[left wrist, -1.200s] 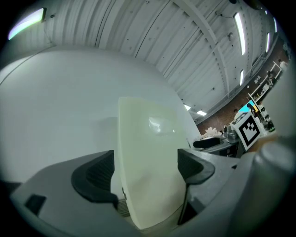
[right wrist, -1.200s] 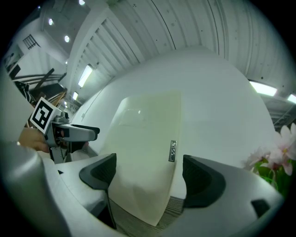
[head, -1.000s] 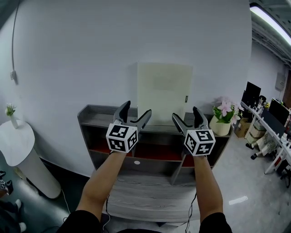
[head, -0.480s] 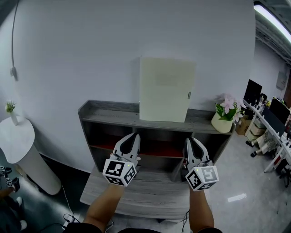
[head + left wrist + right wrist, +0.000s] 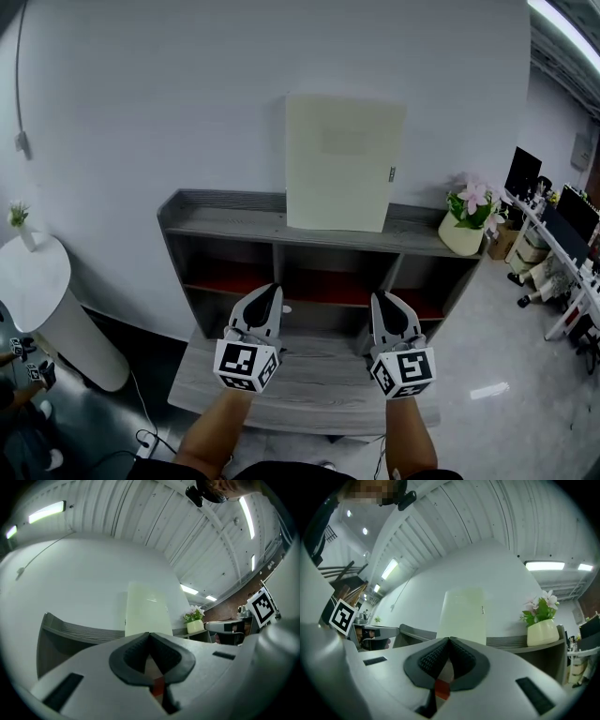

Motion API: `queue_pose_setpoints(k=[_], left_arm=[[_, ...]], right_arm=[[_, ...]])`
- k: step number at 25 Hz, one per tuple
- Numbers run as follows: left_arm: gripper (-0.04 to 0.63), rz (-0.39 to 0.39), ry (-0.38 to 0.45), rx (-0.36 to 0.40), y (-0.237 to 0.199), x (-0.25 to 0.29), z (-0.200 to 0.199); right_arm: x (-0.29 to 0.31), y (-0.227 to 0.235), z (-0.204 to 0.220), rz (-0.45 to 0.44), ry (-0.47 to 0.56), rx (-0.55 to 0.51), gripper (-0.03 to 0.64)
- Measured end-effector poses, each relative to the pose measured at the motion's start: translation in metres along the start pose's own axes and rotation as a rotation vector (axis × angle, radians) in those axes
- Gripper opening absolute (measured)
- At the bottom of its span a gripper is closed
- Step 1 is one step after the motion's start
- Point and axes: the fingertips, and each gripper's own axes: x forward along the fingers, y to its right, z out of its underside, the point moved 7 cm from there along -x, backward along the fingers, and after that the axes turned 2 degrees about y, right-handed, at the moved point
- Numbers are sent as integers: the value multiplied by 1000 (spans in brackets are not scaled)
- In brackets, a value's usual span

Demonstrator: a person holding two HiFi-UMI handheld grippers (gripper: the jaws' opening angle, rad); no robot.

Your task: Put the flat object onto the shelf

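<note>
Held jaws clenched on nothing at the left gripper (image 5: 265, 292) and right gripper (image 5: 382, 302), side by side above the table (image 5: 309, 394). Found the flat object (image 5: 343, 164) upright atop the shelf (image 5: 225, 220), against the wall, well apart from both, near a potted flower (image 5: 462, 234).

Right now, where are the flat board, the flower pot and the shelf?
flat board (image 5: 345, 164): head view, middle of its face.
flower pot (image 5: 459, 237): head view, the pot's front.
shelf (image 5: 225, 223): head view, bare top surface.
</note>
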Motion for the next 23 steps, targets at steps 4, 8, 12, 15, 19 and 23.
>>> queue_pose_setpoints(k=[4,8,12,15,19,23], left_arm=[[6,-11,3,-3,-1,-6,1],[8,-65,-2,13,-7,-10,1],[8,-55,-8,13,-7,-9,2],[8,-41,-14,16,-5,-9,3],[8,-29,-17,24,-2,-7,4],[8,-31,-20,25,-2,-7,6]], right_arm=[[-2,-7,-2,6,-5,-32,25],[-3,-12,-5,2,-3,-49,25],[-3,-14,-6,-1,-9,-61,25],[-3,-14,-4,0,-14,-61,25],[-2,-12,-4,0,-18,-69,25],[0,-12,-1,-2,-23,-73,23]])
